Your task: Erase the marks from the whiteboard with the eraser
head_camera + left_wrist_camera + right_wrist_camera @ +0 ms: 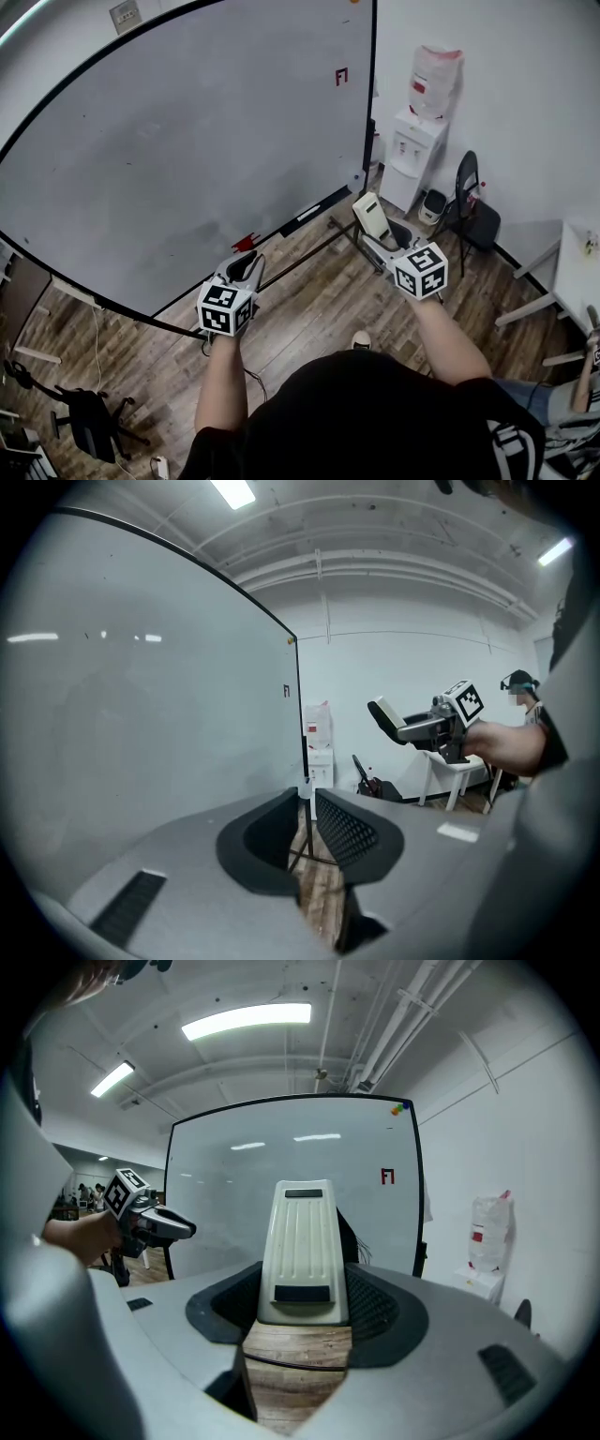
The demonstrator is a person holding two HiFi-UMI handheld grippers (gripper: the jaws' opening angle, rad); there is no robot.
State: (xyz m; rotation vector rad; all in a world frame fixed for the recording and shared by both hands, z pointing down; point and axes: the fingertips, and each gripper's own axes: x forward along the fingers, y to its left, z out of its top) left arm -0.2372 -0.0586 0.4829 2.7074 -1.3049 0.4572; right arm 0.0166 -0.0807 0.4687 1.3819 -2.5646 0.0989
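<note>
Head view, step: we judge that we are on the approach. The eraser (371, 216) is in the right gripper (380, 234) and off the whiteboard (187, 141), held in the air near the board's lower right corner.
Head view, marks: the board looks almost bare. We see one small red mark (341, 77) high up near its right edge.
Head view, next move: as we judge it, lift the right gripper to that mark, lay the eraser's pad flat on the board and rub across it. It is a long reach upward.
Head view, left gripper (246, 270): it is low before the board's bottom edge, above the wooden floor (309, 309), and takes no part.
Left gripper view, jaws: they are drawn close, with only a narrow slit between them. Nothing sits in it, and we see the board's stand and the floor through it.
Left gripper view, eraser: it is off to the right in the other gripper, with its dark side turned toward the board.
Right gripper view, jaws: they are closed on the eraser's lower end, one on each long side. Its ribbed white back faces us and it stands upright.
Right gripper view, target: the red mark sits up and to the right of the eraser's top, well apart from it. Nothing touches the board.
</note>
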